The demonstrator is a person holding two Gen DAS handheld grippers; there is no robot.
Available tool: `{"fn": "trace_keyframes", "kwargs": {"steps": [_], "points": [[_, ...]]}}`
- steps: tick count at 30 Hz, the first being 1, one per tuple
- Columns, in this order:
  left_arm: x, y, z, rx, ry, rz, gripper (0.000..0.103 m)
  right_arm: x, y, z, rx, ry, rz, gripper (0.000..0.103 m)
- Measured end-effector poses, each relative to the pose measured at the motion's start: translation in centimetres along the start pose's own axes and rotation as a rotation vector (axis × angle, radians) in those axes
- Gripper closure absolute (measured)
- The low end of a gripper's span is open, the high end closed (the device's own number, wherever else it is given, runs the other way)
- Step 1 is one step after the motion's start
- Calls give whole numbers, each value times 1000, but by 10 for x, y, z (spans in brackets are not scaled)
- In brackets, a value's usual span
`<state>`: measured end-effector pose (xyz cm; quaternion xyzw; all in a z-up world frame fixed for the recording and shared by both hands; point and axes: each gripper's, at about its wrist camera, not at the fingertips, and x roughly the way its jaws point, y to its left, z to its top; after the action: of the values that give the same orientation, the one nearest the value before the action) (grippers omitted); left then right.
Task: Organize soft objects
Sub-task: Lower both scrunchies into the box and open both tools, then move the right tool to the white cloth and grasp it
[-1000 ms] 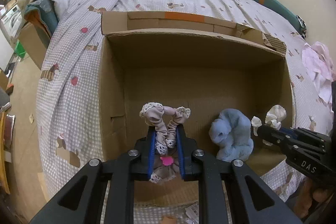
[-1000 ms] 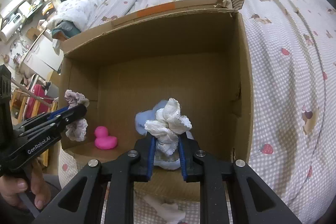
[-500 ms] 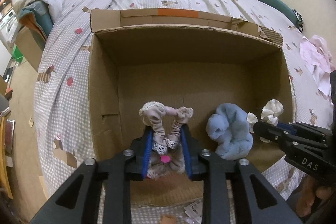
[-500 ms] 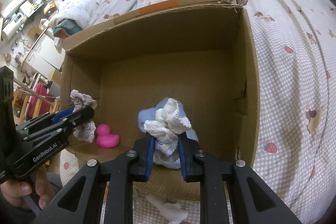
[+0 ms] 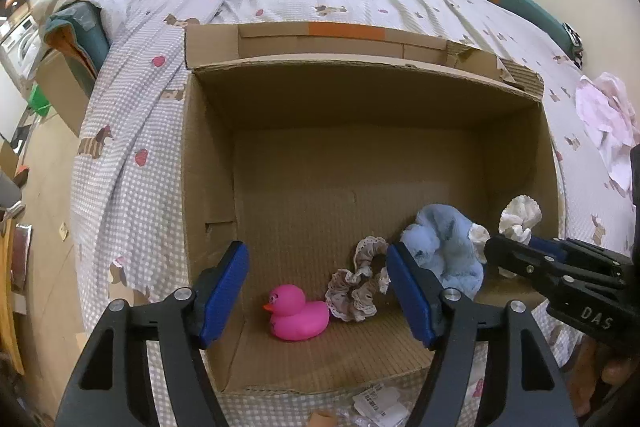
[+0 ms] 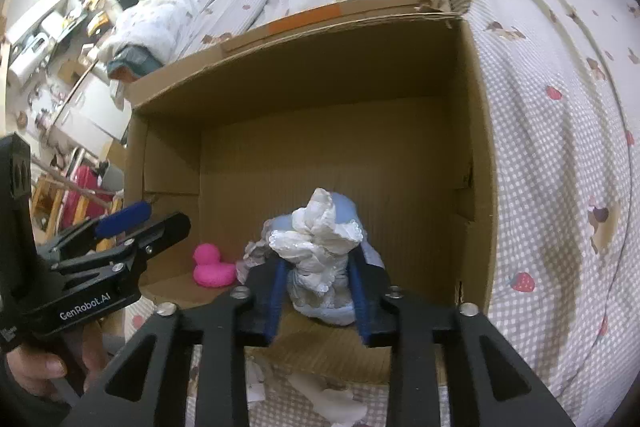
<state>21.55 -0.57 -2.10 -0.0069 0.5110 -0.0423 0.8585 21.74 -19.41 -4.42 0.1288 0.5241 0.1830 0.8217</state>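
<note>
L gripper (image 5: pixel 316 287) fingers wide apart, empty, beige scrunchie (image 5: pixel 356 287) dropped just inside R finger w/ pink duck (image 5: pixel 296 313) between; R gripper (image 6: pixel 318 287) clamped on white scrunchie (image 6: pixel 318 239), pending release in cardboard box (image 5: pixel 208 155).

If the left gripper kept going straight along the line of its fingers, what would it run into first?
Most likely the pink rubber duck, on the floor of the cardboard box between the fingers of the open left gripper. The frilly scrunchie lies slightly right of that line. Depth is hard to judge; passing higher, it would reach the box's back wall.
</note>
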Motion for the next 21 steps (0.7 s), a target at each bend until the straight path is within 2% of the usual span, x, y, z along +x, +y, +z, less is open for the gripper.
{"fn": "trace_keyframes", "kwargs": {"steps": [1,2,5,11,21], "points": [[0,1,0,-1,-1,2,34,-1,-2,0,8,-3,4,41],[0,1,0,-3,-2,6,34,-3,-2,0,16,-11,8,32],[0,1,-1,4,-6,14,34,-10,-1,1,8,-45,12,32],[-6,3,-6,4,-26,28,34,-10,2,1,1,-48,0,32],[-51,18,-28,-10,-70,52,34,-30,6,-15,13,-65,-21,32]]}}
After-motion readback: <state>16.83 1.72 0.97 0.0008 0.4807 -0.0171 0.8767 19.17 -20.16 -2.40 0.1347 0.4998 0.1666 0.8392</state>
